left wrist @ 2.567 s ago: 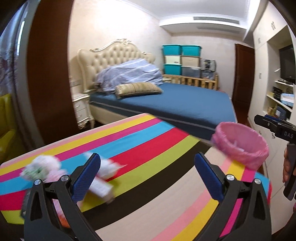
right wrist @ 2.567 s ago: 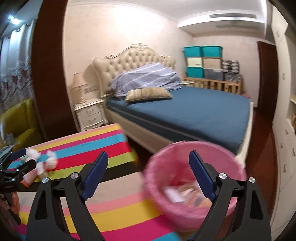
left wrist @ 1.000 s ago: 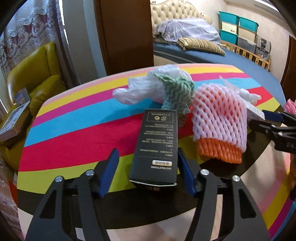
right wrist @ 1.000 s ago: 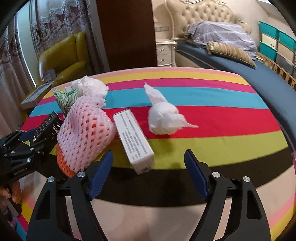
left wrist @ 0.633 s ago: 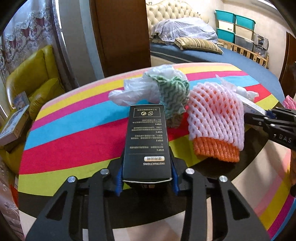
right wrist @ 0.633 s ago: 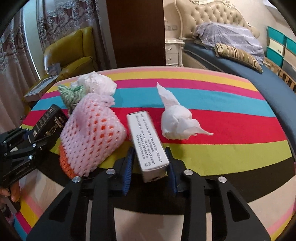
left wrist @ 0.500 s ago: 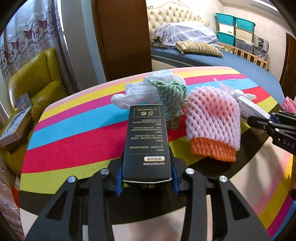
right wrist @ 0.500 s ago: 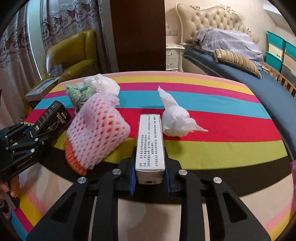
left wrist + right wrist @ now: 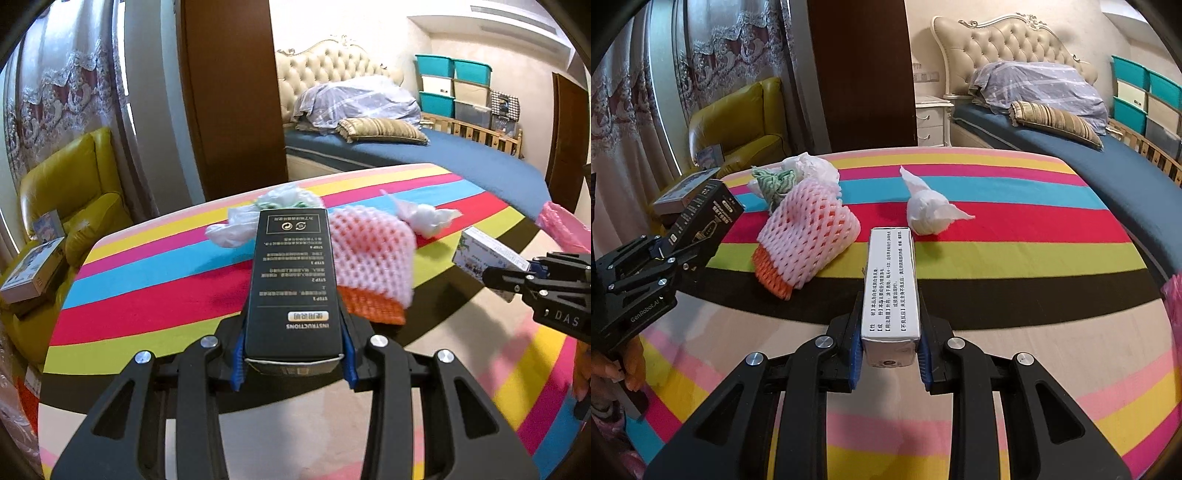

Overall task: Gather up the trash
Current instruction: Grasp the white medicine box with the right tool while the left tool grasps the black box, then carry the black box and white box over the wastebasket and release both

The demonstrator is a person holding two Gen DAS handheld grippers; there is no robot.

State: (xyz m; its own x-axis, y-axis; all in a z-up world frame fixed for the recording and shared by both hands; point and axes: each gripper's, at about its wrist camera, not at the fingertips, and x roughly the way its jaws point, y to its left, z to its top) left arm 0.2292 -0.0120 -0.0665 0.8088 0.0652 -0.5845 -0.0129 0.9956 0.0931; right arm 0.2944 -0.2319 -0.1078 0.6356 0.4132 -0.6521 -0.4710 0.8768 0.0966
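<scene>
1. Left gripper (image 9: 293, 363) clamped on black box (image 9: 293, 280), lifted clear of striped table (image 9: 147, 295).
2. Right gripper (image 9: 888, 354) clamped on white box (image 9: 891, 284), likewise off the table.
3. Still lying on the table: foam net (image 9: 807, 247), tissue (image 9: 929, 212), plastic bag (image 9: 809, 166).
4. Pink bin (image 9: 561, 229) barely visible at the right edge (only its liner showing).
5. Risk judged: both boxes held by their near ends only, so liable to pivot or slip during a fast swing; could clip the foam net; could miss the bin's rim.
</scene>
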